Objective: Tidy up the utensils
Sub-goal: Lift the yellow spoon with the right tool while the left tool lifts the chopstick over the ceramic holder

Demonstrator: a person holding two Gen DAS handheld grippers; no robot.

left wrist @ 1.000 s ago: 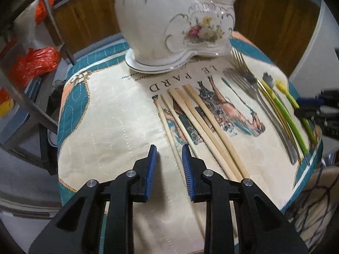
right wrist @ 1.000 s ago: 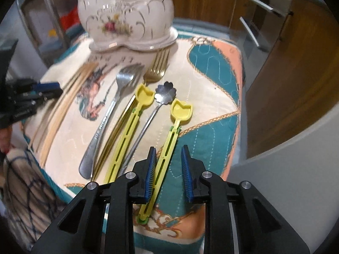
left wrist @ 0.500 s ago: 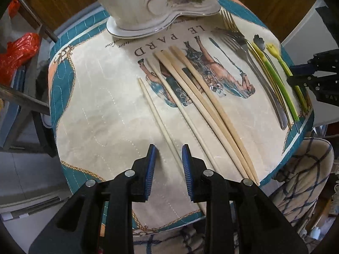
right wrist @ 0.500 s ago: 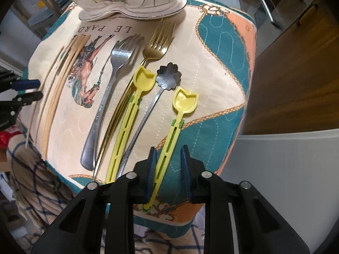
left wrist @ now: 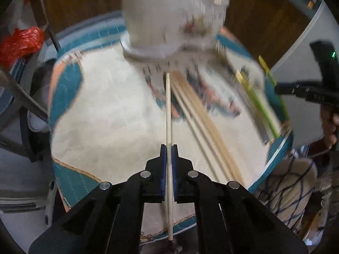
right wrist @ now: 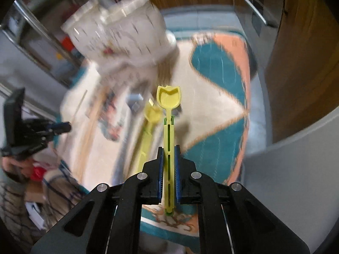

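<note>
Left wrist view
Left hand-held gripper (left wrist: pixel 169 148): black frame, blue ribbed pads, pinching a chopstick.
Held chopstick (left wrist: pixel 168 114): thin pale wood rod, pointing toward the holder.
Loose chopsticks (left wrist: pixel 203 124): tan wood bundle lying on the cloth, just right of the held one.
Cloth (left wrist: pixel 106 114): quilted cream, teal and orange border, covers the round surface.
Holder (left wrist: pixel 169 17): white scalloped ceramic, floral print, blurred; contents cannot be told.

Right wrist view
Right hand-held gripper (right wrist: pixel 168 148): pressed onto a yellow spoon.
Yellow spoon (right wrist: pixel 168 105): plastic, slotted handle, tulip-shaped bowl, held above the cloth.
Second yellow spoon (right wrist: pixel 148 127): same shape, blurred, on the cloth to the left.
</note>
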